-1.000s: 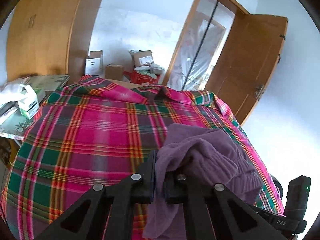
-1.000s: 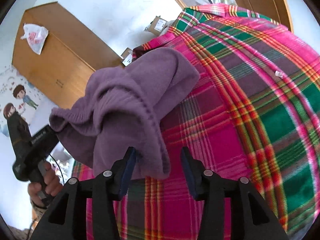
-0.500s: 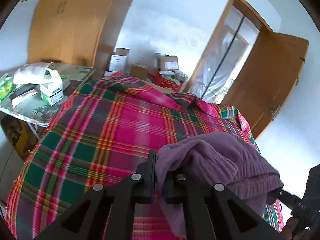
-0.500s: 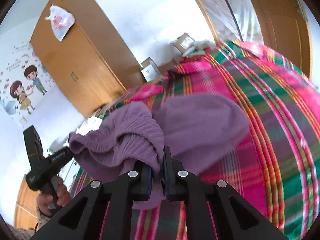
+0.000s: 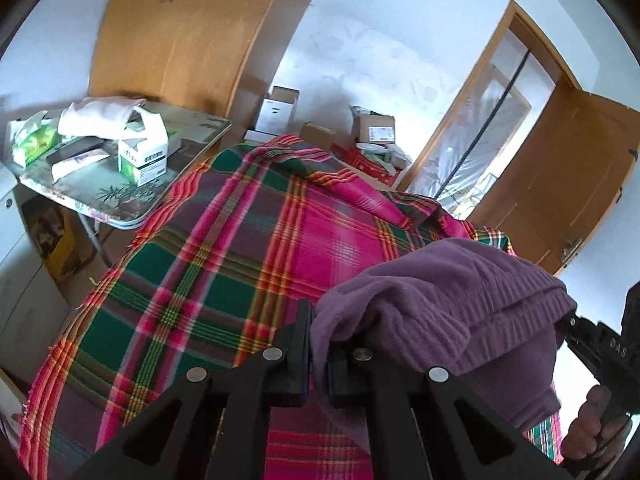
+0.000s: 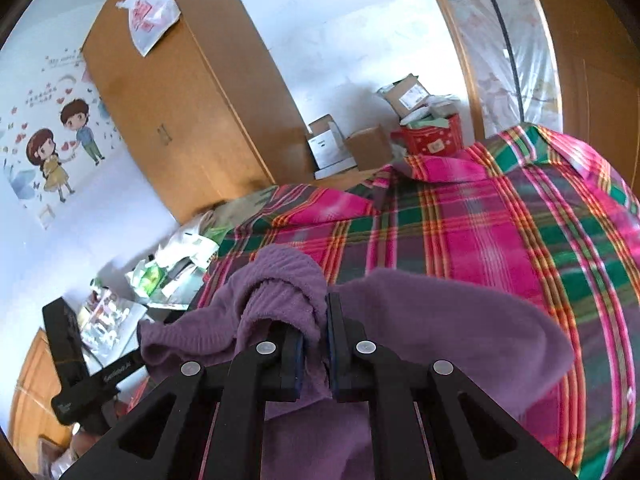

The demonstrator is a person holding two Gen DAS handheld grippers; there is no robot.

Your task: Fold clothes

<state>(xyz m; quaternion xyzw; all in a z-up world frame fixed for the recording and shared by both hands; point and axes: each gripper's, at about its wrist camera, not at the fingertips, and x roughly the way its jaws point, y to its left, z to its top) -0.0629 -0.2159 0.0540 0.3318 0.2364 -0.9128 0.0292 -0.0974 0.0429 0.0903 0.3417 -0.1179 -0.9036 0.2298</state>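
Left gripper (image 5: 318, 354) at lower centre of its frame, clenched on a bunched edge of the purple knit garment (image 5: 452, 312). Right gripper (image 6: 316, 346) at lower centre of its own view, likewise clamped on a fold of the same garment (image 6: 448, 320), cloth pinched between the fingers. Garment slung between the two, lifted over the plaid blanket (image 5: 248, 248), bulging toward the right of the left-wrist frame. At lower right there, a hand (image 5: 592, 424) around the other gripper's handle. At upper left, a cluttered folding table (image 5: 120, 196). Behind, a wooden wardrobe (image 6: 180, 92) and cardboard boxes (image 6: 364, 148).
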